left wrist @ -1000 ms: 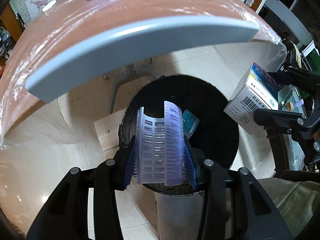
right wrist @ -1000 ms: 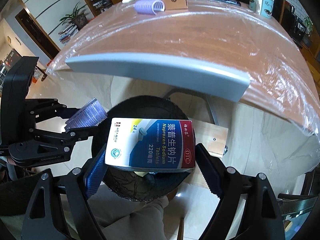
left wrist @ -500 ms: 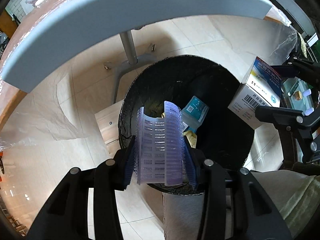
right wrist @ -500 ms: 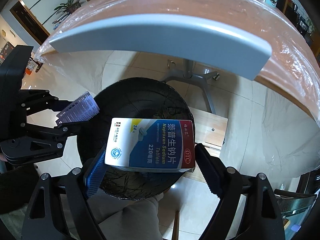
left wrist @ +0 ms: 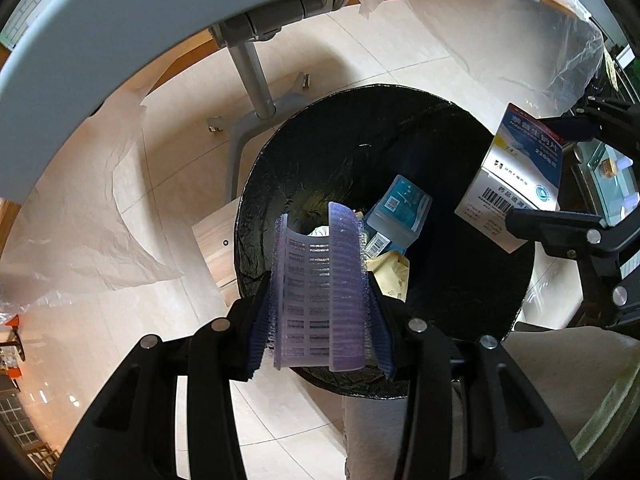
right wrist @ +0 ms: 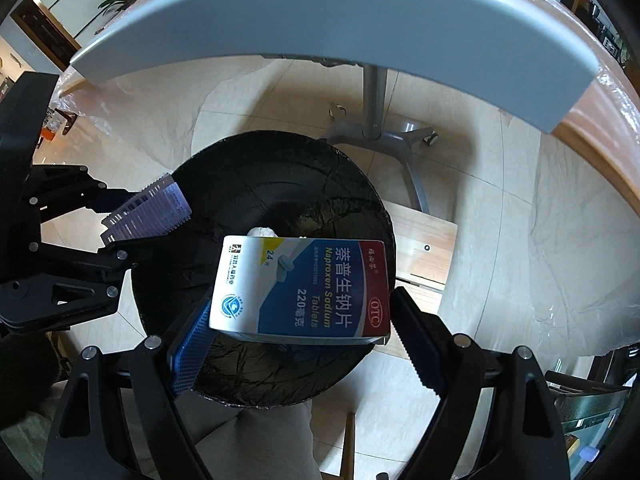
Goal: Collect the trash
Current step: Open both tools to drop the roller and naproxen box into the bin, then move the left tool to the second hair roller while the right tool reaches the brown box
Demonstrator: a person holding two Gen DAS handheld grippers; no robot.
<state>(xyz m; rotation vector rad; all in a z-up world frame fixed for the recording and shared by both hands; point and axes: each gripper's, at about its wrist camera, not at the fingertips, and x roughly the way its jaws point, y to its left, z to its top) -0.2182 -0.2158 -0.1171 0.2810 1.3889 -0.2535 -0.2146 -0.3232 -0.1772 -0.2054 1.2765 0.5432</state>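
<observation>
Now the left gripper (left wrist: 320,300) has its jaws pinched on a light, bendy purple hair roller (left wrist: 318,292), and the right gripper (right wrist: 298,320) squeezes a stiff, light medicine box (right wrist: 304,288) by its sides. Both hang over the black trash bin (right wrist: 320,160).

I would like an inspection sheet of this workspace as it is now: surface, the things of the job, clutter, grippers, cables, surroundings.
Surface: wooden table with grey edge, wrapped in clear plastic film, seen from below its rim.
Job's things: round bin with black liner on the tiled floor; purple ridged plastic hair roller; white and blue Naproxen Sodium tablet box.
Clutter: inside the bin, a teal carton, yellow paper and white scraps.
Grippers: left gripper shut on the roller, over the bin; right gripper shut on the box, over the bin.
Cables: nothing seen.
Surroundings: grey table pedestal, pale wooden board beside the bin.
</observation>
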